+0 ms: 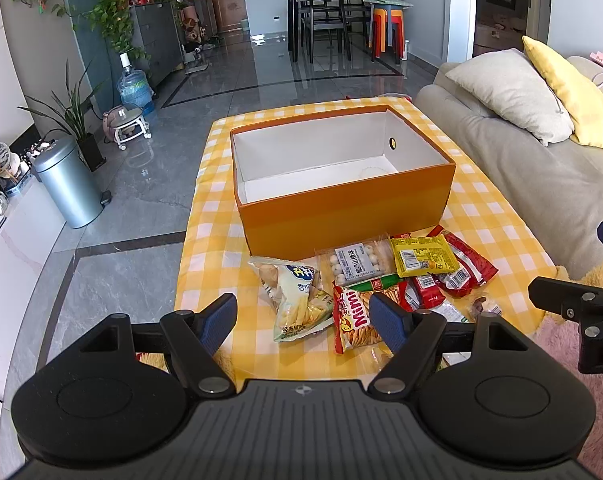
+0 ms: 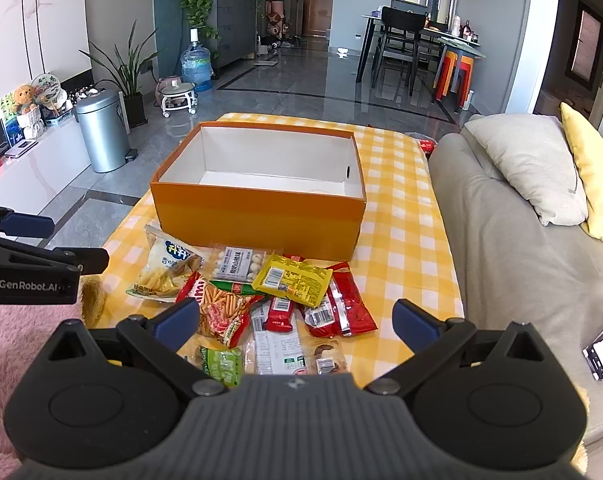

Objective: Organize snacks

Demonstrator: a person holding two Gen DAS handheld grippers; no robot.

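Left wrist view showed both grippers' fingers [image 1: 385,320] wide open, holding nothing; snacks [image 1: 373,276] sat piled before the empty box [image 1: 341,216], probably ready for loading.

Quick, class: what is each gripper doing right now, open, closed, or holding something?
Left gripper: open, holding nothing.
Right gripper: open, holding nothing.

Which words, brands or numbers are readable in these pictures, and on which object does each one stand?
"Mimi": red snack bag, near the left gripper.
"GenRobot.AI": body of the left gripper, seen in the right wrist view.
Pale chip bag, clear tray label, yellow packet, red packets, white wrapper, green packet: print and barcodes too small or blurred to read.
Orange box: no text.
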